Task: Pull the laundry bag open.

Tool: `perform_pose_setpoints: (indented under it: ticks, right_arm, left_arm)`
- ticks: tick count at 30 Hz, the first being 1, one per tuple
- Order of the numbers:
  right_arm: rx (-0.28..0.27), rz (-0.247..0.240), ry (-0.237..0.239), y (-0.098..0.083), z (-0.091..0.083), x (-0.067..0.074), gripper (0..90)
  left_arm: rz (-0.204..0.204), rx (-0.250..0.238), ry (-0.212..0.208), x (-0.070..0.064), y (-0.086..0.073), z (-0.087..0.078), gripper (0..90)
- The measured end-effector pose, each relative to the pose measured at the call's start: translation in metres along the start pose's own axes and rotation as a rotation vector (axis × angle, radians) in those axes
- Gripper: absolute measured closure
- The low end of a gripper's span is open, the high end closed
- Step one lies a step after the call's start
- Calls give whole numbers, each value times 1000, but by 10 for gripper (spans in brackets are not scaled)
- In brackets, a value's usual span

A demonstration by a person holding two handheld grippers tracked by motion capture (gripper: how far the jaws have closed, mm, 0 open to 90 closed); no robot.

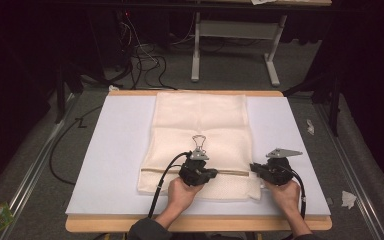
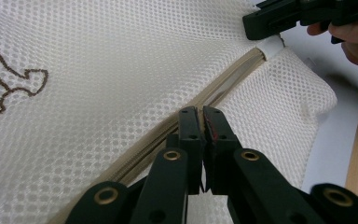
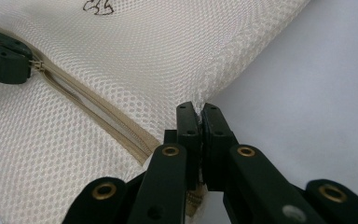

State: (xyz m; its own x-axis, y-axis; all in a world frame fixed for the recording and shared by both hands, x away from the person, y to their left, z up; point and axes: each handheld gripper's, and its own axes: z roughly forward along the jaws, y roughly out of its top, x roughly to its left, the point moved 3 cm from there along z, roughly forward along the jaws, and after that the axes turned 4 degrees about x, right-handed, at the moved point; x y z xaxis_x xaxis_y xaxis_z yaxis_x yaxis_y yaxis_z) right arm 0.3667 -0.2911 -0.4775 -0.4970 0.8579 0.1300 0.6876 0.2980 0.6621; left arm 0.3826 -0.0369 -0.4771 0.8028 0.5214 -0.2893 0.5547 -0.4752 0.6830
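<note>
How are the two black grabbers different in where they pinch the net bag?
The left gripper pinches on the zipper partway along the mesh bag. The right gripper pinches the bag's edge at the zipper's end, beside the bare white board. Both have their jaws shut.

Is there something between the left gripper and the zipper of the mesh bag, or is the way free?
Nothing visible is between them. The left gripper already sits on the zipper of the mesh bag, jaws closed. The right gripper pinches the bag's edge.
</note>
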Motion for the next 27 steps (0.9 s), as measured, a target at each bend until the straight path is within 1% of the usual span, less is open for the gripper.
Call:
perform_pose_setpoints:
  ticks: [2,5,6,8,10,13,19,21,25,27]
  right_arm:
    - [0,0,-3,0,0,0,887]
    - [-3,1,-8,1,1,0,887]
    - [-1,4,-11,1,1,-1,887]
    - [-3,-4,-14,1,2,-1,887]
    - [-6,3,-16,1,2,-1,887]
    - [-9,2,-14,2,1,-1,887]
    - [-12,2,-17,2,2,-2,887]
    - [-13,3,-16,2,2,-1,887]
    - [-15,5,-18,3,2,-1,887]
    - [-15,3,-15,3,3,-1,887]
  left_arm:
    - [2,2,7,2,-1,-1,871]
    - [-17,-6,4,4,-1,-2,871]
    - [-16,-8,6,4,-1,-2,871]
    - [-18,-9,6,4,-1,-1,871]
    - [-18,-9,4,4,-1,-1,871]
    - [-14,-11,5,4,-1,-3,871]
    - [-29,-24,15,9,-3,-10,871]
    - [-27,-25,15,10,-3,-11,871]
    - [-40,-33,14,12,-4,-14,870]
    - [-39,-33,14,13,-4,-15,870]
